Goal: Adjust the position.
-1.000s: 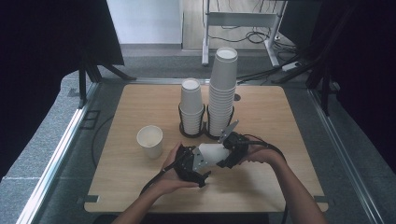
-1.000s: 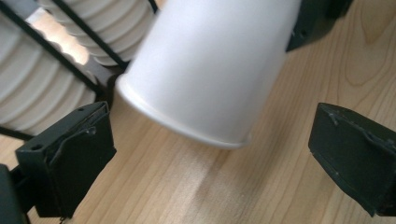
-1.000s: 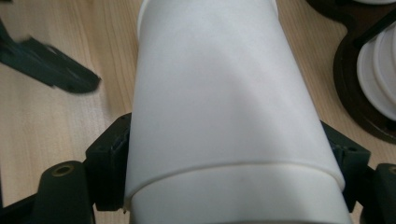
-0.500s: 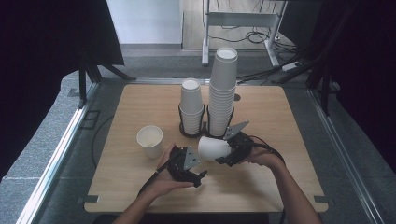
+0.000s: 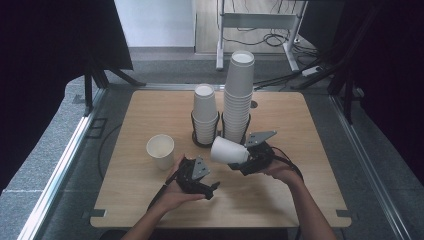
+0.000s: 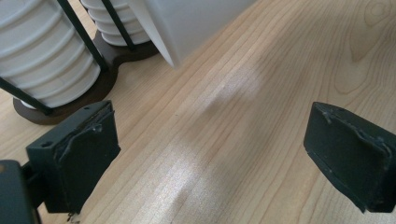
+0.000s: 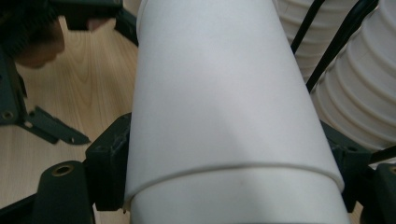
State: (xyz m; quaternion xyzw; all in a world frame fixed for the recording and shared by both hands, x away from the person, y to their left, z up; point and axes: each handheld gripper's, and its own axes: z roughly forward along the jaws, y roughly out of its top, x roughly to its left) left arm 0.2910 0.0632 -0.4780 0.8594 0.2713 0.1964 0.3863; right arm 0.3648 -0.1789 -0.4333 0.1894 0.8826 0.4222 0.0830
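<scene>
**Nested cups held sideways, with little margin for a slip**

At the left of the wooden counter point(image 5: 125, 200), a lone paper cup point(image 5: 160, 150) stands upright, mouth up. Just beside it, the left hand-held gripper point(image 5: 212, 186) rests low with its jaws spread and nothing between them; they have just been closing a little, on empty air. If it swings left, it could knock that loose cup over.

Behind, two cup stacks point(image 5: 239, 95) sit in a black wire holder point(image 5: 205, 142).

The right hand-held gripper point(image 5: 239, 159) pinches the white paper cups point(image 5: 228, 150) across their wall, lying on their side above the counter, base toward the left. In the right gripper view a seam shows one cup nested in another point(image 7: 219, 107). The outer one could slide off, since only friction holds it. A harder squeeze could crease the thin wall, and a swing toward the holder could clip the tall stack.
</scene>
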